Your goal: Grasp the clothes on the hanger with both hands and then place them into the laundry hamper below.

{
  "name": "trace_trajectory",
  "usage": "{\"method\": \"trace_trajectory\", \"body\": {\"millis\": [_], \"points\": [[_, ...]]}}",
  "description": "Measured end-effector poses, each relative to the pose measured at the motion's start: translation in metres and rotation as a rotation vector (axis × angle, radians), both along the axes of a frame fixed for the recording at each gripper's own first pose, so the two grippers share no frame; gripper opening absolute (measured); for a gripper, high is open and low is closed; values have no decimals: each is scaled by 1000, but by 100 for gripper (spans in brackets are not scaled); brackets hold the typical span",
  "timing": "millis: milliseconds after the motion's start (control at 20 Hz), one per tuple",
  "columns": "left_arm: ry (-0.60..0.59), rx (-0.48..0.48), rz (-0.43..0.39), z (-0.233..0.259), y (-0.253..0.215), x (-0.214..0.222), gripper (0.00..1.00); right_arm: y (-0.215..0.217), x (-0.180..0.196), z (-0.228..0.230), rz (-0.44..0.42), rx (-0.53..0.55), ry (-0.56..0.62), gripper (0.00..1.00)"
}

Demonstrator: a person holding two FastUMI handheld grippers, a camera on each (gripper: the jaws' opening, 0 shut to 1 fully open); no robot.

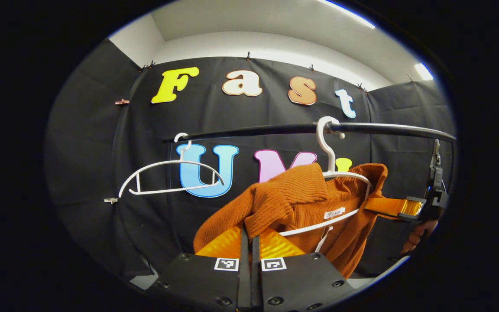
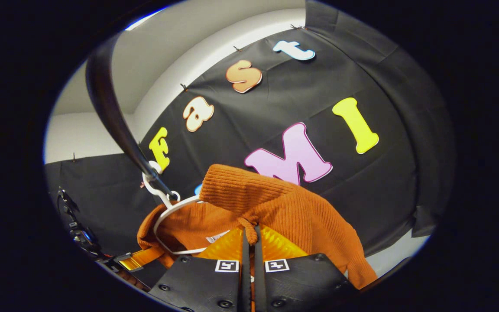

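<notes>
We see the rail (image 1: 275,129) spanning the booth, open wall behind. The sweater (image 1: 301,195) hangs bunched on its hanger (image 1: 332,173); a bare hanger (image 1: 171,177) sits well apart. Our left gripper (image 1: 249,242) pinches one sweater edge, our right gripper (image 2: 251,236) the other.

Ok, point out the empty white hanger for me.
In the left gripper view the empty white hanger hangs on the black rail, left of the orange sweater and its own hanger.
</notes>
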State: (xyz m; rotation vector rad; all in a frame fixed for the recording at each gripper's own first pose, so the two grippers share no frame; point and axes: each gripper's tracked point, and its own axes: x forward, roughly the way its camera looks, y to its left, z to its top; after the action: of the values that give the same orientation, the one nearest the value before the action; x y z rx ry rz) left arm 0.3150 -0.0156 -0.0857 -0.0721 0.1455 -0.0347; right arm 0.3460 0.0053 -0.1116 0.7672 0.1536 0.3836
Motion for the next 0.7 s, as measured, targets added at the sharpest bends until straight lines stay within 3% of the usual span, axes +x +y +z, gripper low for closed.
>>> {"method": "trace_trajectory", "body": {"millis": [150,300,400,500,550,600,700], "points": [[-6,-4,23,8,8,5,5,-21,14,17,-26,-40,-34,7],[-19,-3,41,18,16,9,5,-61,34,16,-145,-248,-31,7],[-23,-1,54,22,23,12,5,-76,42,11,-201,-329,-6,7],[-22,-8,56,26,27,15,5,-80,50,-4,-219,-391,32,7],[-9,-14,51,25,26,15,5,-79,54,-14,-215,-421,42,12],[-5,-20,43,29,22,15,5,-78,58,-28,-212,-457,59,7],[-23,-1,34,39,19,15,5,-73,61,-61,-191,-477,110,7]]}}
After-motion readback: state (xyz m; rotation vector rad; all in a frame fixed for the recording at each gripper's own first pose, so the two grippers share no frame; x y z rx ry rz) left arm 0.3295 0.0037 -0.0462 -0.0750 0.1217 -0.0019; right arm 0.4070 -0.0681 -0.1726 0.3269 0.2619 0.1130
